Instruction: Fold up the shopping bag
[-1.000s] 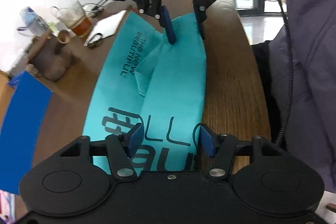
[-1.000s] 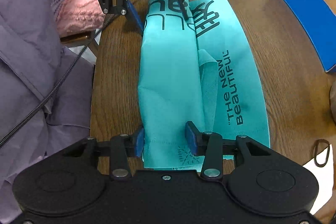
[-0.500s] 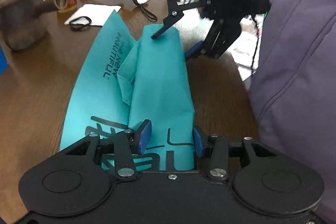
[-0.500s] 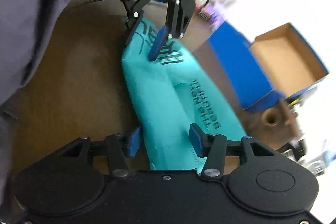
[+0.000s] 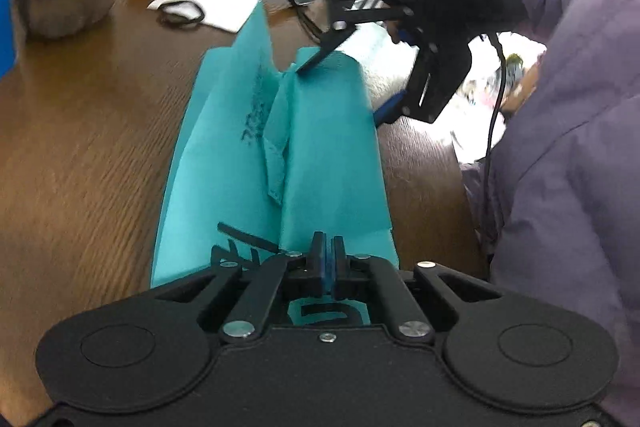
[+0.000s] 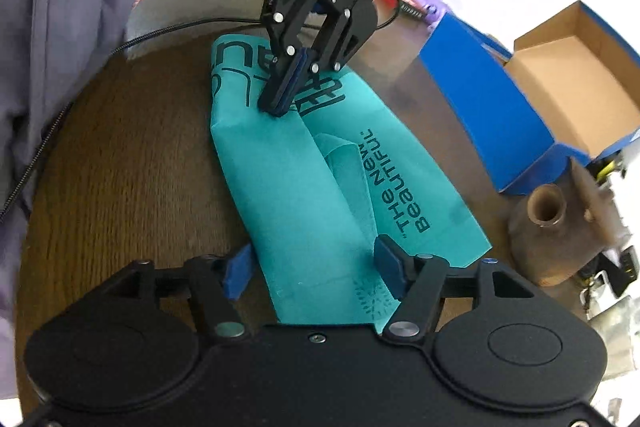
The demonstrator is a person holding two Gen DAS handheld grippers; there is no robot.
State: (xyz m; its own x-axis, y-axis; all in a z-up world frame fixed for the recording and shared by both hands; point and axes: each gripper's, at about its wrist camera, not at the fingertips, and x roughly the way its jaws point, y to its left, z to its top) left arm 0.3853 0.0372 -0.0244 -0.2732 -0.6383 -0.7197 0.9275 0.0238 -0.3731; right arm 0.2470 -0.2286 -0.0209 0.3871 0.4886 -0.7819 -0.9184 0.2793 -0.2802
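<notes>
**A soft bag, pinched at one end**

The round brown wooden counter (image 6: 120,187) is the biggest thing here. A long teal cloth shopping bag with dark letters (image 6: 288,195) lies flat on it, near the side where the person in a purple coat (image 5: 580,167) stands. One long side of the bag is already folded over the middle, so part of it is double.

At about 2 o'clock from the bag sits an open blue cardboard box with a brown inside (image 6: 560,99). A small brown clay pot (image 6: 544,223) stands at 3 o'clock, just beside the bag's edge.

The left gripper (image 6: 280,99) is at the 12 o'clock end of the bag in the right wrist view. Its blue fingers are clenched on the folded cloth there. The right gripper (image 6: 314,271) is at the 6 o'clock end. Its fingers are spreading apart, with the bag lying between them, and they do not press on it.

The bag looks thin, light and floppy. It will probably bend anywhere and sag if lifted by one spot only. It cannot break. It may slide a bit on the smooth wood. The best places to hold it seem to be the short ends or the corners, pinching both layers at once so the fold does not fall open.
</notes>
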